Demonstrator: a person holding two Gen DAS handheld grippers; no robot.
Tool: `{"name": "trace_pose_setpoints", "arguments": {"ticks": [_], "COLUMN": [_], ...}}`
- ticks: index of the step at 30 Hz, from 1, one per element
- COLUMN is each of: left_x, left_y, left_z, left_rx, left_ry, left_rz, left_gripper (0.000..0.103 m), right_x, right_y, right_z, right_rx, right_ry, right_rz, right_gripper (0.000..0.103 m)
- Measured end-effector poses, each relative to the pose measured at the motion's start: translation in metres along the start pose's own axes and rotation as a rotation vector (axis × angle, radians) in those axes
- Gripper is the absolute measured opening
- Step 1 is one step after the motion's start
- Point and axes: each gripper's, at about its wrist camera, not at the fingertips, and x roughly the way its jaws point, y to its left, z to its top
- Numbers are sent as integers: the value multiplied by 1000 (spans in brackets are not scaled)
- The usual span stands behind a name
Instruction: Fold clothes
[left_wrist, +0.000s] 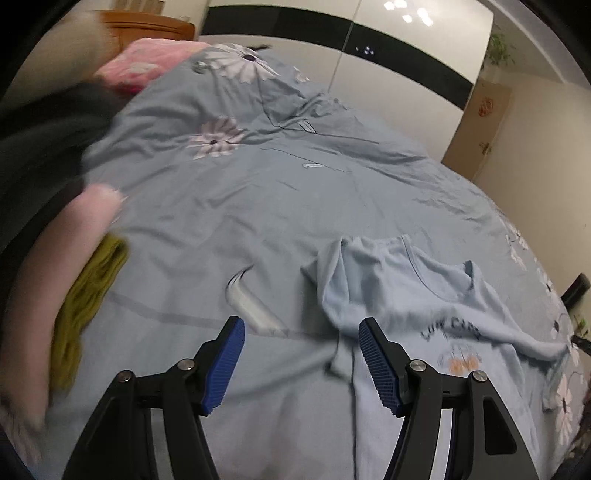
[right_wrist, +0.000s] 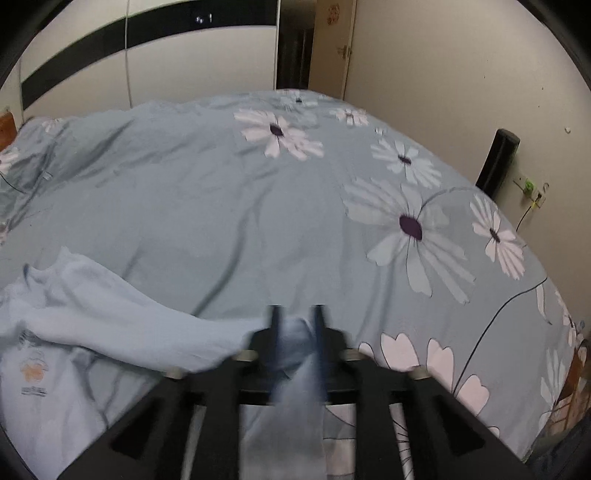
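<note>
A light blue T-shirt (left_wrist: 413, 291) with a dark printed text and an orange graphic lies crumpled on the bed. My left gripper (left_wrist: 301, 332) is open just above the bed, its blue pads at the shirt's left edge, holding nothing. In the right wrist view the same shirt (right_wrist: 110, 317) stretches from the left toward my right gripper (right_wrist: 297, 317), which is shut on a bunched part of the shirt, likely a sleeve. The fabric hangs between the jaws, blurred.
The bed has a grey-blue cover with white daisies (right_wrist: 410, 225). A pile of clothes, pink (left_wrist: 74, 236), olive green (left_wrist: 92, 295) and dark (left_wrist: 44, 140), lies at the left. A pink pillow (left_wrist: 144, 66) is at the head. A black speaker (right_wrist: 496, 162) stands by the right wall.
</note>
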Motion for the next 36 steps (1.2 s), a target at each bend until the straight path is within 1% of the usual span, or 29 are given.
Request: {"name": "trace_pose_setpoints", "arguments": {"ticks": [1,3,6,7,8,10,12,14,16,18,19,20,21,22,23,24,25,28,32,36], "left_x": [10,31,61,67,74,85,98,102,90,66,50,28,9,-7,-20,-26,-24,-8,39,83], "left_y": [-3,-10,-21,-24,-27,-34,-35,-36,-38,-37,-35,-32,-30,-28,-27,-28,-30,-35,-38,-38], "left_z": [9,24,43,47,51,56,59,59,57,59,62,67,73,78,85,92,94,95,85,75], "left_rx": [9,35,76,83,92,106,95,100,128,127,116,101,90,82,80,83,96,138,151,140], "left_ry": [5,14,25,29,35,54,94,105,54,-29,-84,-155,-215,-252,-263,-253,-229,-148,-42,59], "left_rz": [2,20,39,44,40,24,40,63,100,121,131,140,138,124,102,92,89,80,78,79], "left_gripper": [68,67,66,65,62,50,0,0,0,0,0,0,0,0,0,0,0,1,1,2], "right_x": [-13,-31,-44,-46,-46,-44,-43,-38,-34,-31,-29,-28,-25,-22,-19,-16,-13,-8,-11,-12], "right_y": [4,17,46,60,74,100,124,143,156,162,164,166,166,165,164,163,163,166,176,184], "right_z": [0,-2,-12,-17,-21,-31,-42,-49,-55,-61,-64,-67,-68,-68,-68,-69,-69,-72,-75,-73], "right_rx": [-2,-12,-63,-94,-129,-180,-224,-253,-273,-284,-288,-292,-291,-283,-268,-251,-235,-199,-200,-234], "right_ry": [-36,-76,-83,-75,-66,-41,-15,6,25,33,35,38,41,46,56,67,78,107,122,115], "right_rz": [-1,43,193,233,263,305,346,373,393,401,403,404,406,409,418,430,442,474,505,496], "right_gripper": [42,42,42,42,42,42,42,42,42,42,42,42,42,42,42,42,42,42,42,42]}}
